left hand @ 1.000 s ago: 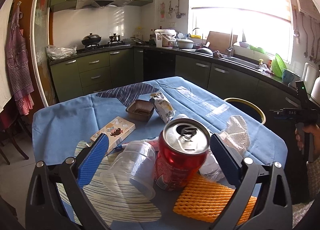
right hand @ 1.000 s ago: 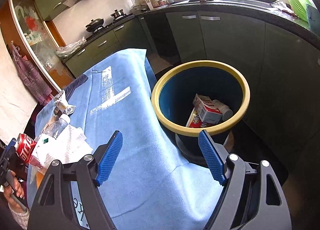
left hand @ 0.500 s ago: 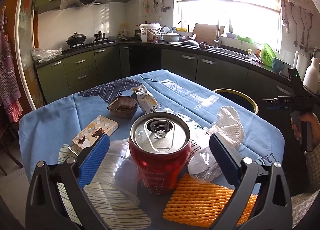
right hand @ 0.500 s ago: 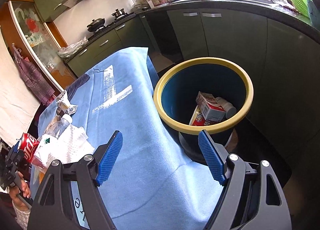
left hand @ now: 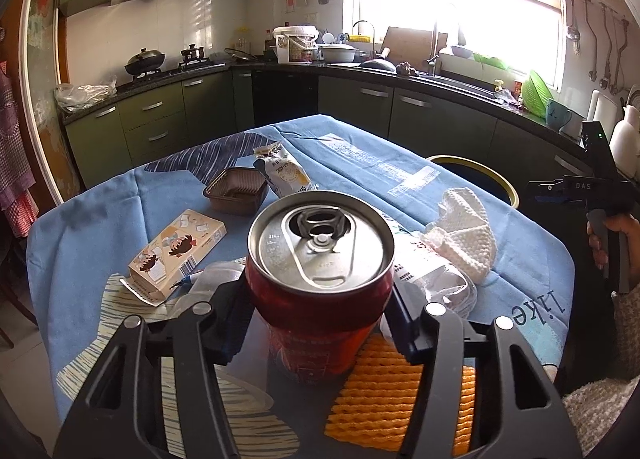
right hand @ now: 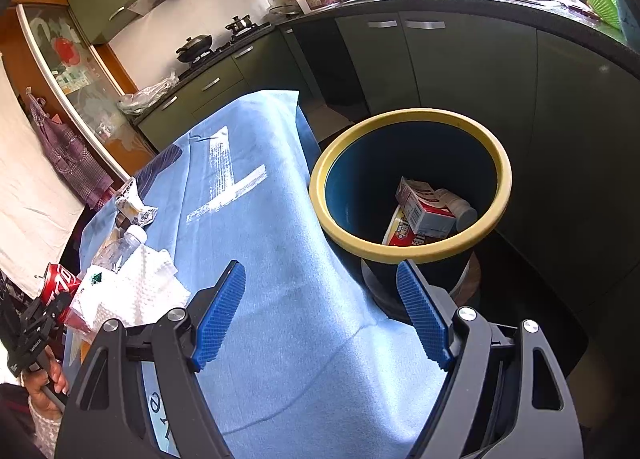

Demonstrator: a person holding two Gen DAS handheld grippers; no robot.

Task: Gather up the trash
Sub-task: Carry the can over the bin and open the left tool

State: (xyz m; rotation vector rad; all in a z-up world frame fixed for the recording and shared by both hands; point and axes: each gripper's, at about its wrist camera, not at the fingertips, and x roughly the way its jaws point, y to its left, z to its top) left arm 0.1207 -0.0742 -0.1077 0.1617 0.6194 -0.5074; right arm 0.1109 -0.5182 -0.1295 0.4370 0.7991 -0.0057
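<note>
Between left hand-held gripper (left hand: 318, 315) pads: red can (left hand: 320, 299), clamped.

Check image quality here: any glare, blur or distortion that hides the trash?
Left wrist view: window blown out, strong fisheye bending, red can sharp and well lit. Right wrist view: sharp, evenly lit, bin interior shadowed yet its contents readable, edges bent.

On the worktop (left hand: 100, 219) a can (left hand: 320, 283) stands between box (left hand: 176, 251) and napkin (left hand: 464, 243); beside the worktop, a bin (right hand: 412, 255) holds a carton (right hand: 424, 207).
</note>
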